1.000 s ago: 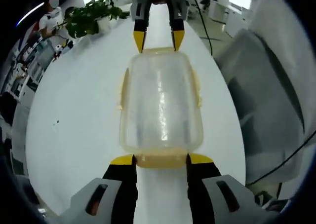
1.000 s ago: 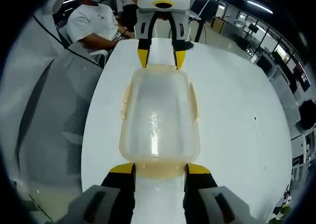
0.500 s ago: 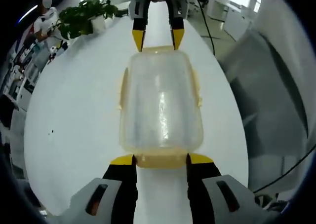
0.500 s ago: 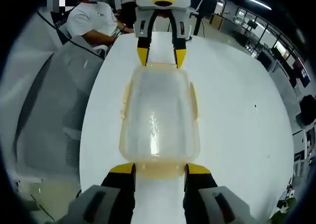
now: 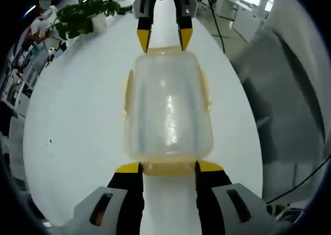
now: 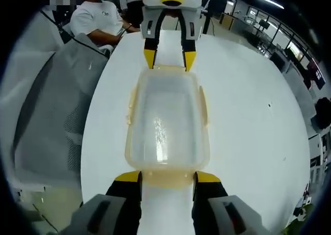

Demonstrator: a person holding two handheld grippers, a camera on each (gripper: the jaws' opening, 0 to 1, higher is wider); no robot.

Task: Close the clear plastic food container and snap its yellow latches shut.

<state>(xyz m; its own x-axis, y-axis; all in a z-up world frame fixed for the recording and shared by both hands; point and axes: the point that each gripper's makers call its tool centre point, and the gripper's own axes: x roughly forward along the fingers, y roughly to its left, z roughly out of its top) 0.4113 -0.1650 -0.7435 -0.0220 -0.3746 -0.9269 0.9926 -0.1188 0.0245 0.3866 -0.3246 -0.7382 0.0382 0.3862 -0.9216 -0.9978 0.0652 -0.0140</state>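
The clear plastic container point(image 5: 168, 103) lies lengthwise on the white table point(image 5: 77, 121), lid on top, with pale yellow latches along its sides. My left gripper point(image 5: 168, 167) is at its near end, its yellow-tipped jaws tight against both sides of the yellow end latch point(image 5: 168, 169). The right gripper point(image 5: 164, 40) grips the far end in the same way. In the right gripper view the container point(image 6: 166, 121) runs from my right gripper point(image 6: 167, 177), with an end latch point(image 6: 167, 179) between its jaws, to the left gripper point(image 6: 169, 60) at the far end.
A grey office chair point(image 6: 49, 121) stands beside the table, and a seated person point(image 6: 98, 20) is behind it. A potted plant point(image 5: 83, 12) sits at the far end of the table. A dark cable point(image 5: 217, 17) runs across the table there.
The container has kept its place between both pairs of jaws. The plant, chair and person have slid slightly in both views, so the cameras have shifted a little.
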